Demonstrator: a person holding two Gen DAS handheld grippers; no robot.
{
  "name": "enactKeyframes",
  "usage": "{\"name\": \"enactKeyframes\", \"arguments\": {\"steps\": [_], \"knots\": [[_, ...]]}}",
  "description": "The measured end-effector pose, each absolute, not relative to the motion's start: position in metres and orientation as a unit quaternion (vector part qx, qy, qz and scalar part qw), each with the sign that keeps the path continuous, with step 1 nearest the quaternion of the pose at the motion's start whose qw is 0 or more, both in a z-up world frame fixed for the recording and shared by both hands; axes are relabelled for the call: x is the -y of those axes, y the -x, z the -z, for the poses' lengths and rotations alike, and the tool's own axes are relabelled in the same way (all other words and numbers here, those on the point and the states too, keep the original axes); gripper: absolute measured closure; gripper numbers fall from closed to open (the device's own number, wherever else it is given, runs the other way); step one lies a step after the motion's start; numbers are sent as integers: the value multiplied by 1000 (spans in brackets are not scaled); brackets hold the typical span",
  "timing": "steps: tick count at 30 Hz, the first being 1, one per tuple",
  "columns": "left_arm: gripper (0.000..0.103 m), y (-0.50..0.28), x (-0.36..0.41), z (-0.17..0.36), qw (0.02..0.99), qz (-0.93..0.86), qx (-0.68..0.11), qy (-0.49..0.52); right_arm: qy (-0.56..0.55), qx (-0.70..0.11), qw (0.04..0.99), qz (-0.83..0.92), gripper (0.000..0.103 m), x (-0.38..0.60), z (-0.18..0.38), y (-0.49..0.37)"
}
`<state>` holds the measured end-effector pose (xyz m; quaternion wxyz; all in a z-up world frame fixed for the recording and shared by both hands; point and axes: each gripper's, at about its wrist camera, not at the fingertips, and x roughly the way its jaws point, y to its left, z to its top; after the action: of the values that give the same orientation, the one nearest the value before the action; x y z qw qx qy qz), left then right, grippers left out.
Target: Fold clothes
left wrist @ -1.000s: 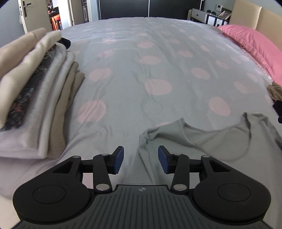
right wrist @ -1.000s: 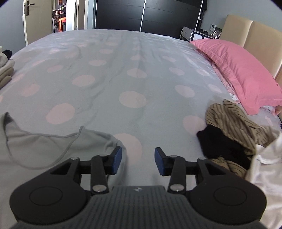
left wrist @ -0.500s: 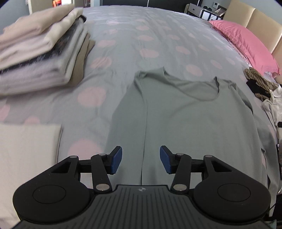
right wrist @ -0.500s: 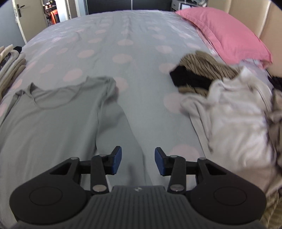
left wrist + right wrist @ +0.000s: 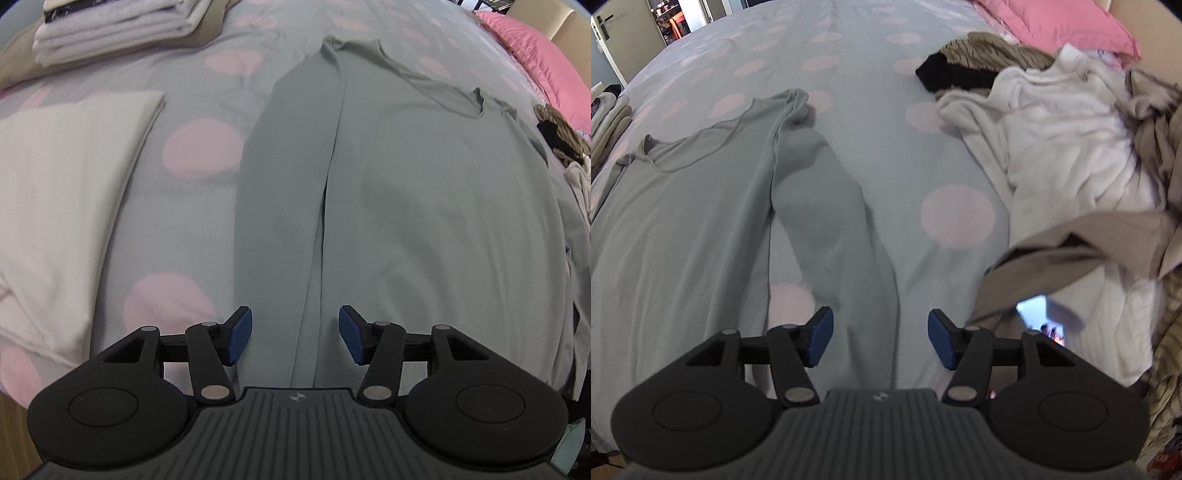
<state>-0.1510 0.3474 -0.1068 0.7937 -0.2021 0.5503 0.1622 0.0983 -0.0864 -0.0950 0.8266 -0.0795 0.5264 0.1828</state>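
A grey-green long-sleeved top [image 5: 424, 177] lies spread flat on the polka-dot bedspread [image 5: 192, 147], neckline at the far end. Its left sleeve [image 5: 284, 206] runs straight down beside the body toward my left gripper [image 5: 295, 338], which hovers open over the sleeve's lower end. In the right wrist view the same top [image 5: 683, 206] fills the left side and its right sleeve [image 5: 842, 221] angles down toward my right gripper [image 5: 881, 338], also open, with nothing held between its blue pads.
A stack of folded clothes [image 5: 122, 26] sits at the far left, and a folded cream piece [image 5: 62, 177] lies nearer on the left. An unfolded heap with a white garment [image 5: 1063, 158], beige and striped items lies on the right. Pink pillow [image 5: 1063, 22] at the head.
Both grippers have pulled back from the top's shoulders toward the near edge of the bed. The whole top and both sleeves now show, laid out flat. Both stayed open.
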Motion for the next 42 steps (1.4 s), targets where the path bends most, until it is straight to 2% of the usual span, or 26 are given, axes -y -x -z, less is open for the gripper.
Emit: {"name": "enactKeyframes", "arguments": {"steps": [7,10,13,14,16,17,18,21,29,35,42], "knots": [[53,166,-342,117,785,-170,-559,207,99,-542,810,-203,43,75,108,-63],[56,168,-340,119,783,-172,-559,211,125,-539,802,-226,43,65,113,-45],[73,168,-338,119,782,-177,-561,207,134,-542,800,-220,45,66,117,-42],[79,169,-339,118,780,-181,-561,209,137,-543,800,-218,51,66,119,-41],[90,171,-343,117,778,-190,-556,222,143,-544,798,-214,78,67,121,-40],[96,173,-346,115,778,-192,-552,230,146,-545,798,-212,87,67,123,-39],[97,175,-349,114,778,-195,-548,238,149,-546,797,-210,98,67,124,-38],[99,180,-354,103,786,-209,-527,247,157,-547,796,-204,100,68,128,-36],[99,197,-399,30,829,-245,-408,293,107,-459,863,-180,100,80,57,-54],[99,179,-445,-24,848,-288,-357,265,102,-394,905,-128,100,102,-1,-116],[99,153,-506,-46,842,-352,-334,238,100,-356,928,-47,100,136,-41,-201]]}}
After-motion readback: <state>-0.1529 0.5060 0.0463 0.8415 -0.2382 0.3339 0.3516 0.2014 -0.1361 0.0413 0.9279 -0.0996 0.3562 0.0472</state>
